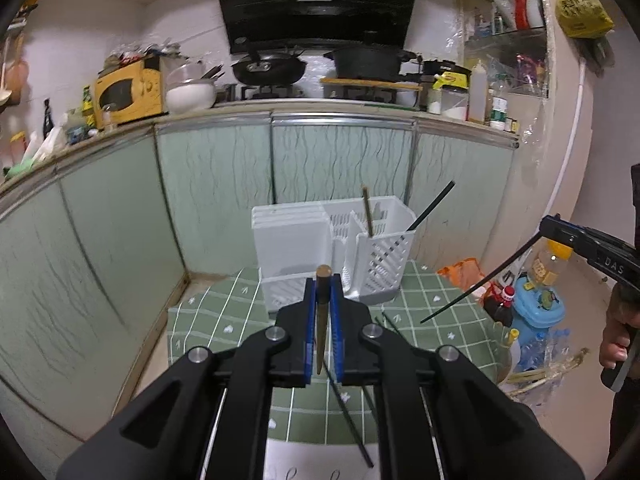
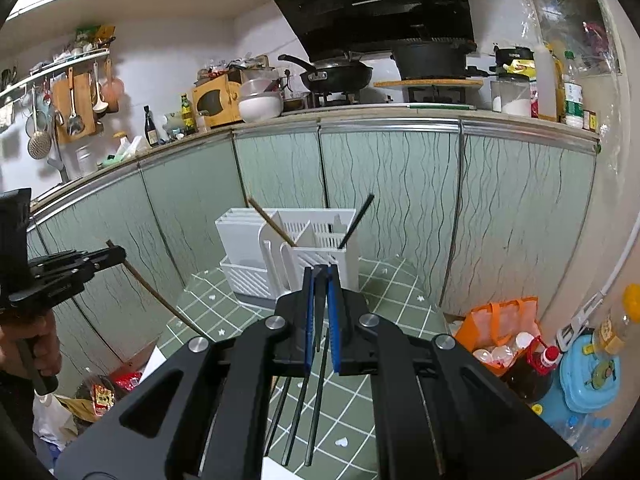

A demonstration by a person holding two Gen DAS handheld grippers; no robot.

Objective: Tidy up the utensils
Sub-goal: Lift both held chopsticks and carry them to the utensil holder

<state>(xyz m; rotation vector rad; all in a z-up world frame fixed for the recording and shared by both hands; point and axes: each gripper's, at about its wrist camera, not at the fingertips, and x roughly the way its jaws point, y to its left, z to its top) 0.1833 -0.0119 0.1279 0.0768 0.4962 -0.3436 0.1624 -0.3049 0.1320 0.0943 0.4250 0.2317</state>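
Left gripper (image 1: 323, 280) clamping a brown chopstick (image 1: 322, 312) at frame centre, right gripper (image 2: 320, 276) pinching a black chopstick (image 2: 319, 308) (both raised), white utensil caddy (image 1: 372, 248) beyond

White slotted caddy (image 2: 316, 248) near the tablecloth's far edge, holding a tilted brown chopstick (image 2: 266, 216) and a black one (image 2: 358, 220); more black chopsticks (image 2: 316, 408) lie flat toward the near edge, two others held aloft.

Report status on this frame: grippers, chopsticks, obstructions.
Left gripper shut on brown chopstick. Right gripper shut on black chopstick. White holder ahead, unobstructed.
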